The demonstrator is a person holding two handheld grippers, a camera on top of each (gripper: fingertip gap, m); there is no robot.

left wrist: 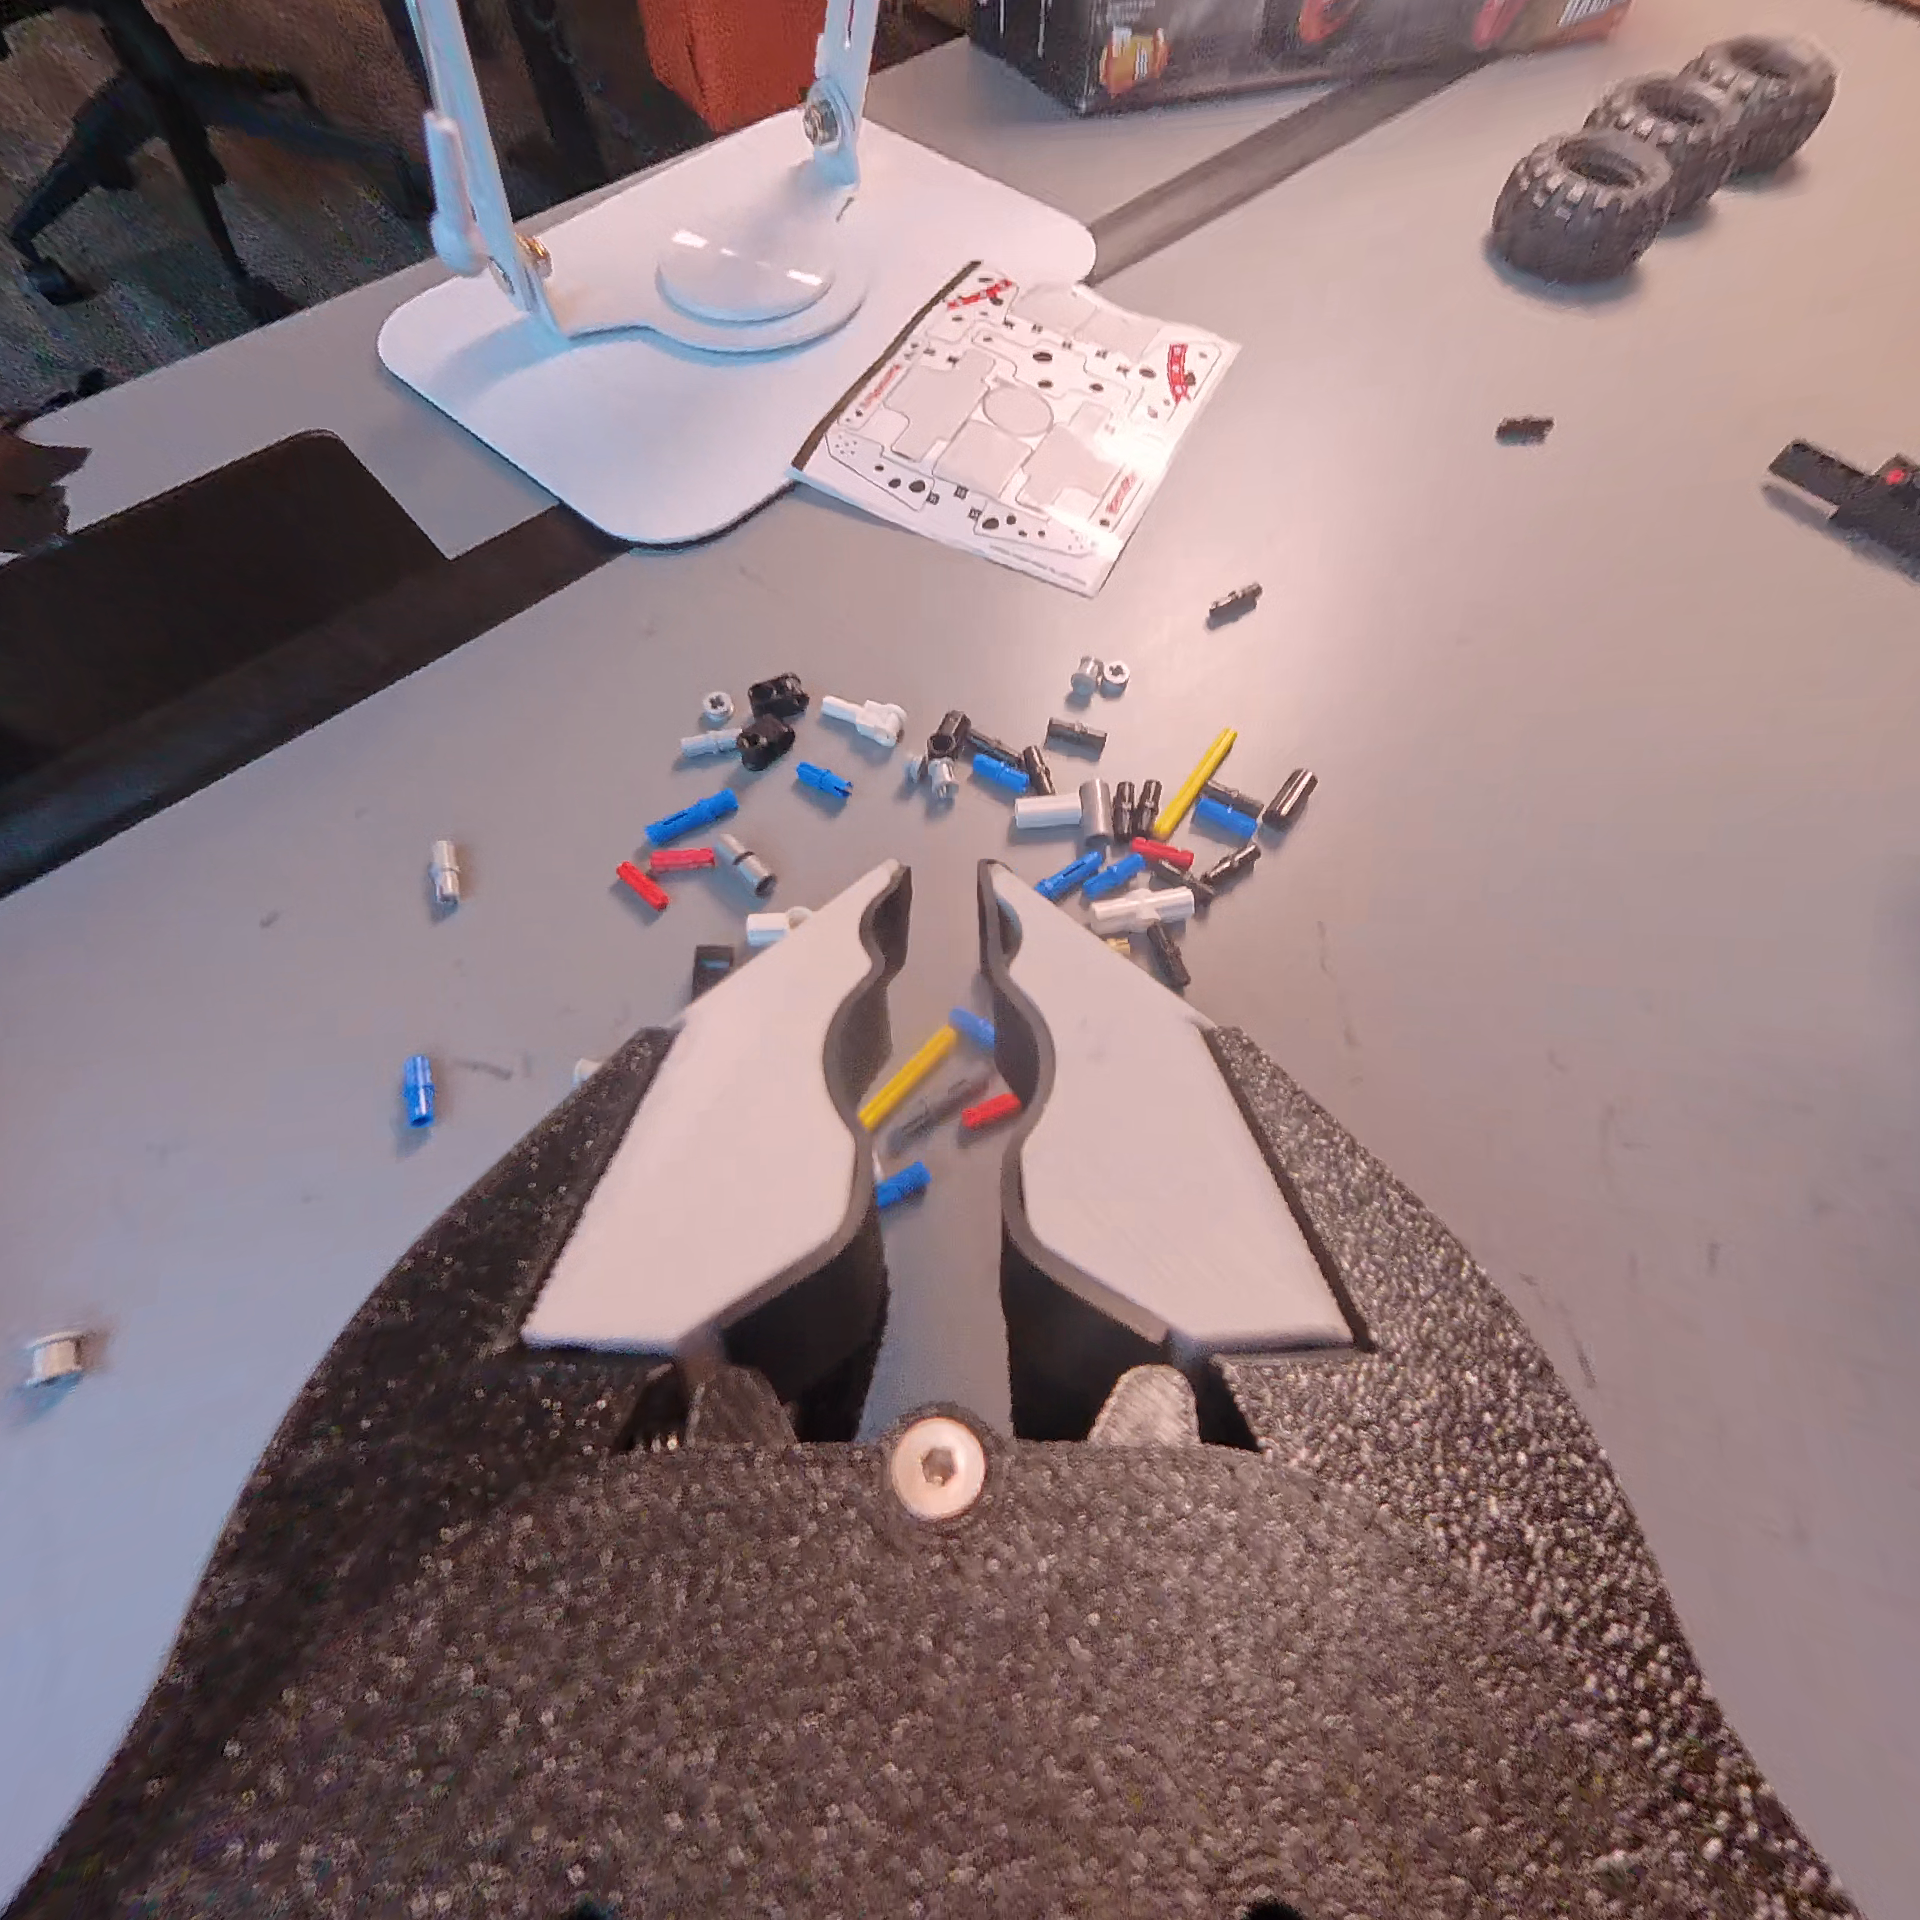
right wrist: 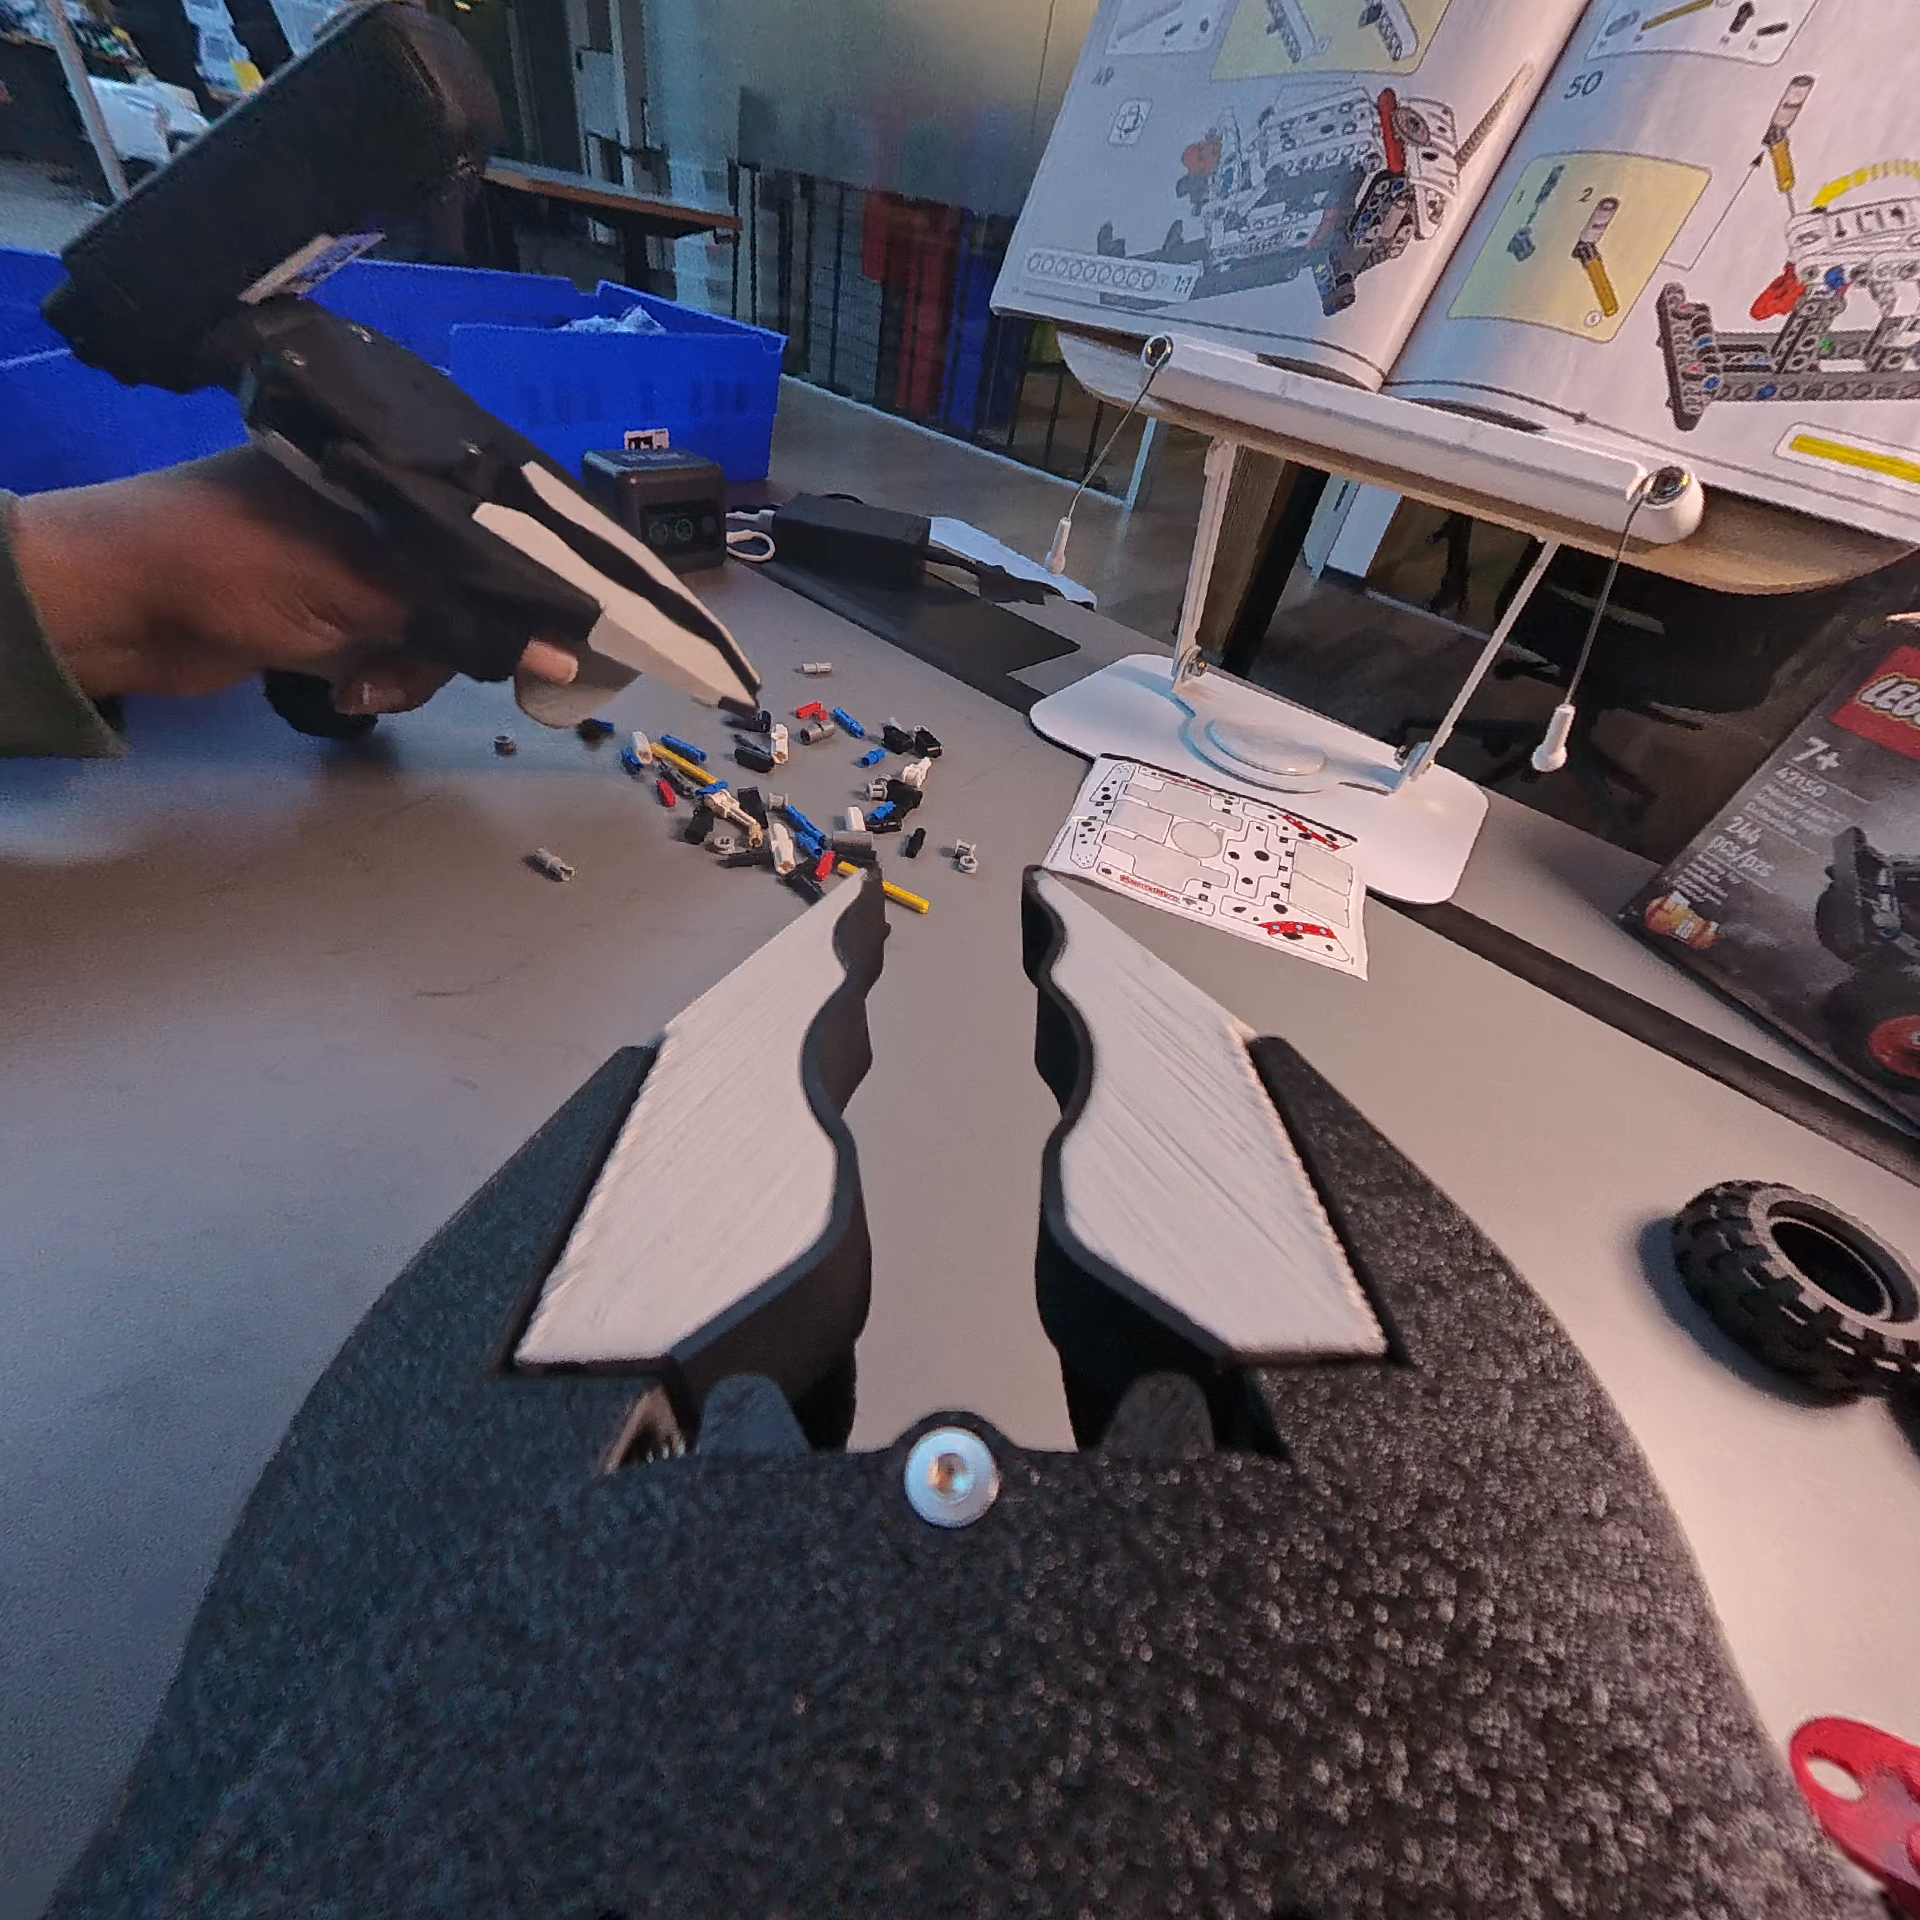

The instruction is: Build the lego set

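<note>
A scatter of small Lego pins and axles [left wrist: 935, 821], blue, red, black, grey and yellow, lies on the grey table [left wrist: 1455, 1039]. My left gripper [left wrist: 943, 885] hovers low over this pile with its jaws a little apart and nothing between them. A yellow axle [left wrist: 907, 1076] lies on the table beneath its fingers. In the right wrist view the left gripper [right wrist: 750, 707] is held by a hand, tips down at the pile [right wrist: 790, 800]. My right gripper [right wrist: 951, 894] is open and empty, over bare table just in front of the pile.
An open instruction booklet [right wrist: 1455, 208] rests on a white stand [left wrist: 665, 384]. A sticker sheet [left wrist: 1018, 426] lies beside its base. Black tyres [left wrist: 1662, 145] and the set's box [right wrist: 1818, 883] sit to the right. A red piece [right wrist: 1860, 1787] lies near my right gripper. Blue bins [right wrist: 582, 364] stand behind. My hands' fingertips stand some 20 cm from each other.
</note>
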